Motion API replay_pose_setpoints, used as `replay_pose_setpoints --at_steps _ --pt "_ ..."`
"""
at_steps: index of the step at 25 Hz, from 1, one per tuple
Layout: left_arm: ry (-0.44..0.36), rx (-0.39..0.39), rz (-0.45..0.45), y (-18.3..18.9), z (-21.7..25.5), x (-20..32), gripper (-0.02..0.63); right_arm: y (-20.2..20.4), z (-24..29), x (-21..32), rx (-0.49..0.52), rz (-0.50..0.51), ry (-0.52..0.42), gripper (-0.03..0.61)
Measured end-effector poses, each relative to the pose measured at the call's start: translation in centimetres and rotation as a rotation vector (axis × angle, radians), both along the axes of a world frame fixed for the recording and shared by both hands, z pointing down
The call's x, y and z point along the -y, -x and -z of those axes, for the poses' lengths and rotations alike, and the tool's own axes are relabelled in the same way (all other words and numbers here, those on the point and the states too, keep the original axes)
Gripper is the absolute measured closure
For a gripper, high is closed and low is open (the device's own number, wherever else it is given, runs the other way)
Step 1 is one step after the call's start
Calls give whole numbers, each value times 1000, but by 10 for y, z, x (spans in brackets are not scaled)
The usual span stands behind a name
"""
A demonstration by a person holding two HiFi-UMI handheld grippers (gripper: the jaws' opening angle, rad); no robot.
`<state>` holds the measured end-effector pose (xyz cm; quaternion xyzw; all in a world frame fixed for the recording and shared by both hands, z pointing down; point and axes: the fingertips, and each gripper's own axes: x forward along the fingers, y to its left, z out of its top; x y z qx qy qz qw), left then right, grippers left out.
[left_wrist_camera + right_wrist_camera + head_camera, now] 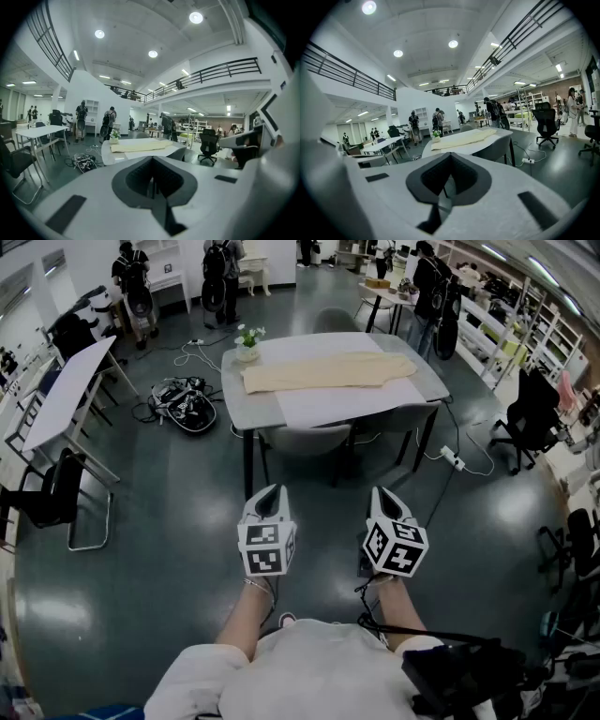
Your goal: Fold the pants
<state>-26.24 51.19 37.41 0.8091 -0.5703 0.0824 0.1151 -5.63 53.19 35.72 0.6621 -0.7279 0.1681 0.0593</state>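
Left gripper point(272, 493) and right gripper point(382, 495), both clenched and empty, are hanging well short of the table point(234, 390) where the pants point(328, 370) are lying outstretched; the approach is likely calling for squaring up and unclenching first.

1. Pants point(328, 371): plain cream, no pattern.
2. Surface point(427, 381): light grey; the paler rectangle point(347, 404) on it is perhaps white.
3. Left gripper point(273, 489) and right gripper point(378, 491): white shells, cubes with black-and-white square markers.
4. Floor point(169, 512): dark, glossy grey-green.
5. Potted plant point(248, 337): white flowers, green leaves.
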Motion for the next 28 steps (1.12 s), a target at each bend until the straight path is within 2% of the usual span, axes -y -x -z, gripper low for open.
replay_pose_setpoints --at_steps 11,19,28 --pt "2 -18 -35 12 -2 2 612 10 -7 -8 27 -50 26 586" --pt "63 -14 -103 -2 -35 10 612 -6 -36 -13 23 -117 109 586" --pt "92 -5 -130 -29 -49 72 612 -35 -43 47 15 -159 112 586"
